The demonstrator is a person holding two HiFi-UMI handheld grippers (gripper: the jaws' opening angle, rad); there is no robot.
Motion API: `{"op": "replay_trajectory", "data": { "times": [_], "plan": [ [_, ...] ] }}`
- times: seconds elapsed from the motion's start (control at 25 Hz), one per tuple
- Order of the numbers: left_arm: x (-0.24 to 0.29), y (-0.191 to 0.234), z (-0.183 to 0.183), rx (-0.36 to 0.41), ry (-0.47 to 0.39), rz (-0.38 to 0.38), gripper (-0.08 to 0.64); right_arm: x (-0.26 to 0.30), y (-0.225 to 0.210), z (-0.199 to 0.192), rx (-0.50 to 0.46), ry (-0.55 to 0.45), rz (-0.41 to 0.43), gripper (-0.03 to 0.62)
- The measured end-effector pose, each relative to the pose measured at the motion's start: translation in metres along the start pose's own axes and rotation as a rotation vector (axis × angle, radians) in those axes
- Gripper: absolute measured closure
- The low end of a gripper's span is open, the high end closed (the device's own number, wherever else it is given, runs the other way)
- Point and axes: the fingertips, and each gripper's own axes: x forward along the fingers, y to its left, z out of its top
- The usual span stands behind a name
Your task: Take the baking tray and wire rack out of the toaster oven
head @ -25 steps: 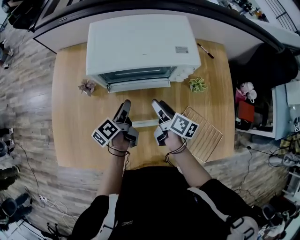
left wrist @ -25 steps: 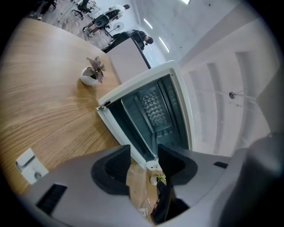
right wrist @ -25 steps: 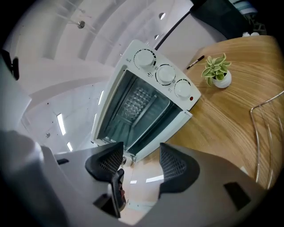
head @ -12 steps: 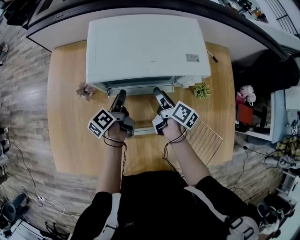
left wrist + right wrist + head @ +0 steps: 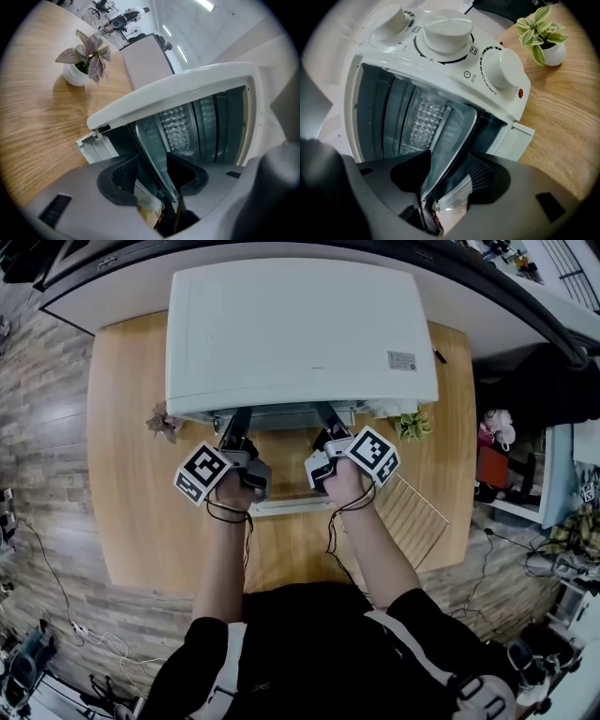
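The white toaster oven (image 5: pixel 300 334) stands at the back of the wooden table with its door (image 5: pixel 286 507) folded down. A dark metal baking tray (image 5: pixel 154 145) (image 5: pixel 450 136) lies inside the oven, its front edge reaching out toward me. My left gripper (image 5: pixel 234 421) (image 5: pixel 157 164) and right gripper (image 5: pixel 328 418) (image 5: pixel 447 171) both reach into the oven mouth, tips hidden under the oven's top in the head view. Each has its jaws apart with the tray's edge running between them, and the pads do not press on it. The wire rack (image 5: pixel 417 517) lies on the table to the right.
A small pink-leaved plant (image 5: pixel 164 418) (image 5: pixel 86 54) sits left of the oven, a green one (image 5: pixel 412 423) (image 5: pixel 543 35) to its right. Three white knobs (image 5: pixel 445 30) line the oven's right side. A pen (image 5: pixel 438 354) lies at the table's back right.
Both grippers have moved forward from above the open door into the oven mouth, and now straddle the tray's edge. The wire rack has stayed on the table.
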Motion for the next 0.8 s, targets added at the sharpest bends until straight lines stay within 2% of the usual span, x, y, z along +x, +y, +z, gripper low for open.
{"op": "replay_trajectory", "data": {
  "times": [0.16,0.32,0.52,0.6,0.8],
  "plan": [
    [0.011,0.0,0.011,-0.032,-0.024,-0.01,0.365,0.009,-0.005,0.011,0.044,-0.029,0.002,0.36],
    [0.021,0.002,0.016,-0.011,-0.02,0.007,0.368,0.017,-0.007,0.018,0.063,-0.046,0.004,0.375],
    [0.023,0.008,0.014,-0.012,-0.015,0.015,0.428,0.024,-0.011,0.022,0.089,-0.062,-0.013,0.433],
    [0.022,0.008,0.013,-0.007,-0.005,0.017,0.43,0.023,-0.013,0.021,0.09,-0.06,-0.025,0.49],
    [0.017,0.008,0.008,0.014,0.024,0.022,0.43,0.016,-0.015,0.018,0.09,-0.056,-0.027,0.488]
  ]
}}
